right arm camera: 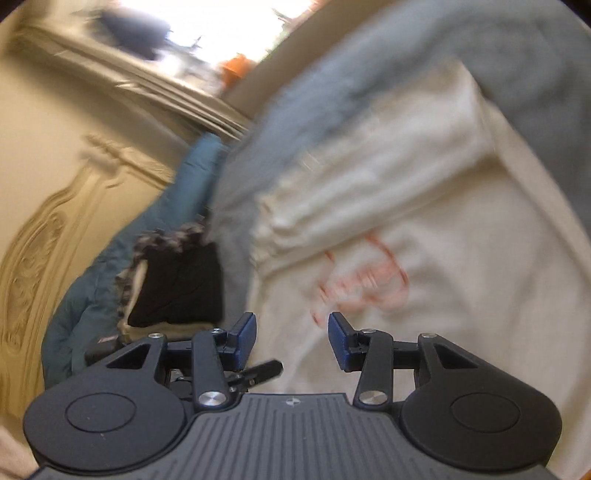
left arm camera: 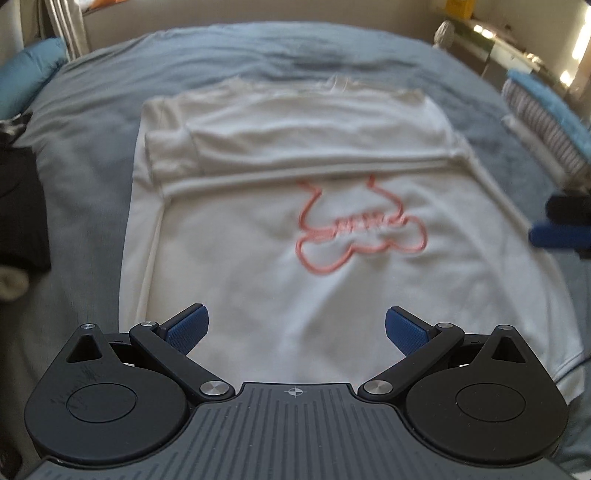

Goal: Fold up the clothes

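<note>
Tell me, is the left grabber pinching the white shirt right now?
No, the left gripper is wide open, its blue pads spread apart above the white shirt with nothing between them.

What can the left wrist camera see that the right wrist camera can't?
Only the left wrist view shows the striped folded pile at the bed's right edge, and the right hand-held gripper from the outside.

Only the right wrist view shows the carved cream panel and the bright window.

Both show the white shirt with its pink outline print, the gray-blue bedspread, the black garment, and an open hand-held gripper, the left hand-held gripper in its own view.
</note>
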